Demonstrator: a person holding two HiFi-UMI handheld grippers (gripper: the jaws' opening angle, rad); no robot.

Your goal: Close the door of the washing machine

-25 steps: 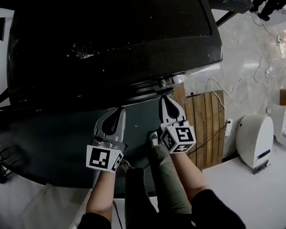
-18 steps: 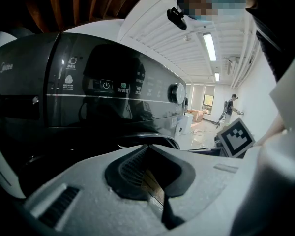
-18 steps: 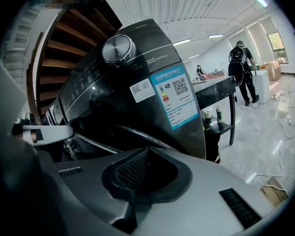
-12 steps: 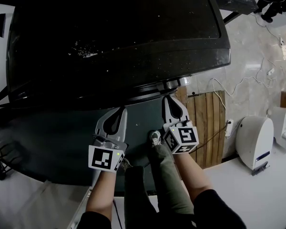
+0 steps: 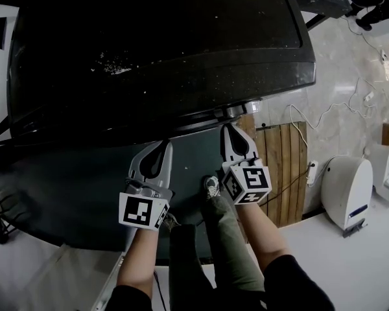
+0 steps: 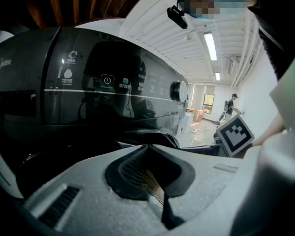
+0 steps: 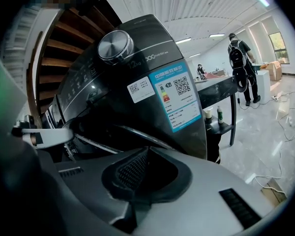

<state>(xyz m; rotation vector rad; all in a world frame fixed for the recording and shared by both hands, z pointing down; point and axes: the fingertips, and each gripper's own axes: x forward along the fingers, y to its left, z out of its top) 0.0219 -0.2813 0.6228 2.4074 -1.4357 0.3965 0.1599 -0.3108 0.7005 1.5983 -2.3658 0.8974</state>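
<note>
A dark glossy washing machine (image 5: 155, 44) fills the top of the head view. Below its front edge, the rounded dark door panel (image 5: 71, 186) bulges toward me. My left gripper (image 5: 163, 144) is shut and empty, its tips over the door near the machine's front edge. My right gripper (image 5: 229, 127) is also shut and empty, its tips just under the silver knob (image 5: 236, 111). In the left gripper view, the left gripper (image 6: 147, 145) points at the control panel (image 6: 113, 82). In the right gripper view, the right gripper (image 7: 147, 149) faces the labelled corner (image 7: 174, 100). Whether either gripper touches the door is hidden.
My legs and a shoe (image 5: 211, 186) stand close beneath the door. A wooden slatted panel (image 5: 279, 167) sits right of the machine, with a white appliance (image 5: 347, 190) and cables (image 5: 324, 115) on the pale floor. A dark side table (image 7: 221, 117) and a standing person (image 7: 241, 68) are further off.
</note>
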